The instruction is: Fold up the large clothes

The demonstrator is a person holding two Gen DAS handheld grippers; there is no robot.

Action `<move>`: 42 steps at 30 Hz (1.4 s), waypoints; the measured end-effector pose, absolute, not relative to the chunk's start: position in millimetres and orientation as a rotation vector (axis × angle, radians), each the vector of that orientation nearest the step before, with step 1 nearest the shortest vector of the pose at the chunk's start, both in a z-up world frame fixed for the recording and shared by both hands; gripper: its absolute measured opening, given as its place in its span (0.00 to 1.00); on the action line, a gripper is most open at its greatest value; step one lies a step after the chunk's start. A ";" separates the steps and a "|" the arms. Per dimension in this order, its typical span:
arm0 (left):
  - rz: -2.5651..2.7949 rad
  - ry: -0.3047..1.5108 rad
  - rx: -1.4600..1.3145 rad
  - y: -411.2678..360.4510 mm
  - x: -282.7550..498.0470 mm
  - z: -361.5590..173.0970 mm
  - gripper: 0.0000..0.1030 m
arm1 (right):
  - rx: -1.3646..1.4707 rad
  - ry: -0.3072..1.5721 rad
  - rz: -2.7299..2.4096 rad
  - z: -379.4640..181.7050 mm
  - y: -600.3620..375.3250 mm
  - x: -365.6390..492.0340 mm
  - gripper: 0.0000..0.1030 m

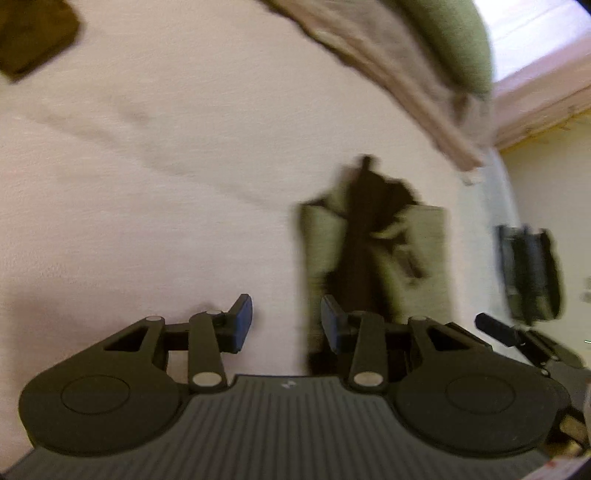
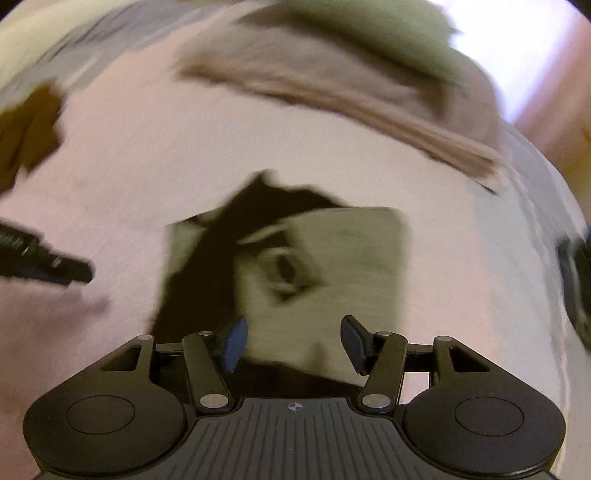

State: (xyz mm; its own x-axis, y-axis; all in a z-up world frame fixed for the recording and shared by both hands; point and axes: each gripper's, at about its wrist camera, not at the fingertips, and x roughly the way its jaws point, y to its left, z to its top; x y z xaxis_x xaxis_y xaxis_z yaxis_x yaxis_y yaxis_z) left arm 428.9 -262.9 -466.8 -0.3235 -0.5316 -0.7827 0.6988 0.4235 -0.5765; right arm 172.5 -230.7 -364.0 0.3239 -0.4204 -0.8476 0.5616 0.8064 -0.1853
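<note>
A partly folded olive-green garment with dark brown inner parts lies on the pale pink bed sheet. My right gripper hovers open over its near edge, nothing between the fingers. In the left wrist view the same garment lies ahead and to the right, and my left gripper stands open above the sheet at the garment's left edge, holding nothing. The right gripper's tip shows at the right of that view. The left gripper's tip pokes in at the left of the right wrist view. Both views are motion-blurred.
A folded beige cloth with a green piece on top lies at the far side of the bed. A dark brown folded garment sits far left. A dark object stands beside the bed on the right.
</note>
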 end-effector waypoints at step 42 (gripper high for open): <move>-1.358 1.273 0.124 -330.5 345.5 -474.7 0.12 | 0.454 1.160 -0.536 -414.4 -353.4 137.5 0.25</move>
